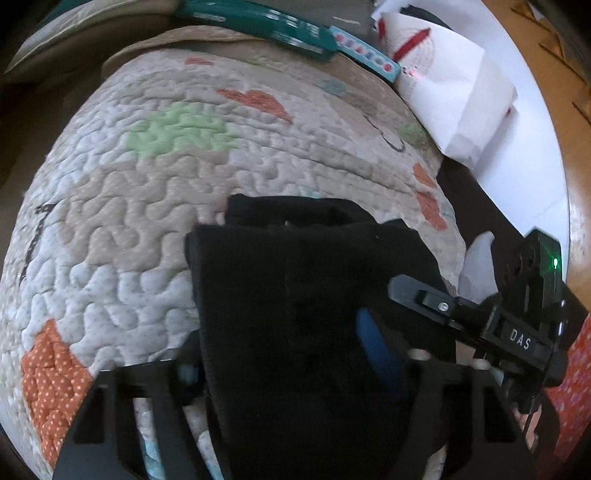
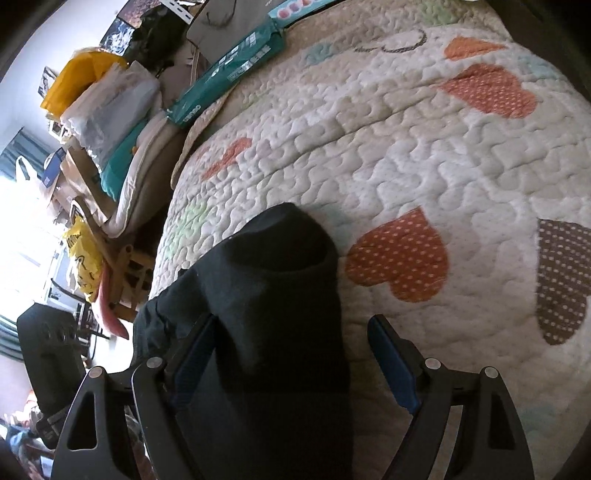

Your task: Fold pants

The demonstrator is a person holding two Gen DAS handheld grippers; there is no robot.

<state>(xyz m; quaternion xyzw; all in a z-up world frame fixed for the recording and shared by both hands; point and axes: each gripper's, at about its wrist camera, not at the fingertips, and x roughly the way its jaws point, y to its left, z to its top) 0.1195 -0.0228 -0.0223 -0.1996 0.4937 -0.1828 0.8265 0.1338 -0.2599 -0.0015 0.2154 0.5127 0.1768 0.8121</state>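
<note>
The black pants (image 1: 295,295) lie folded into a thick bundle on a quilted bedspread (image 1: 147,206) with hearts. In the left wrist view the bundle fills the space between my left gripper's (image 1: 280,350) wide-apart jaws; one blue pad (image 1: 376,350) shows on the right, the other is hidden by cloth. My right gripper (image 2: 295,358) is open around the same pants (image 2: 273,295), with a blue pad (image 2: 391,365) free on the right and the other pad against the cloth on the left. The right gripper's body (image 1: 517,317) shows at right in the left wrist view.
A teal packet (image 1: 258,26) and white paper bags (image 1: 443,92) lie at the far end of the bed. In the right wrist view, stacked bags and cloth (image 2: 110,99) and a wooden chair (image 2: 125,277) stand left of the bed.
</note>
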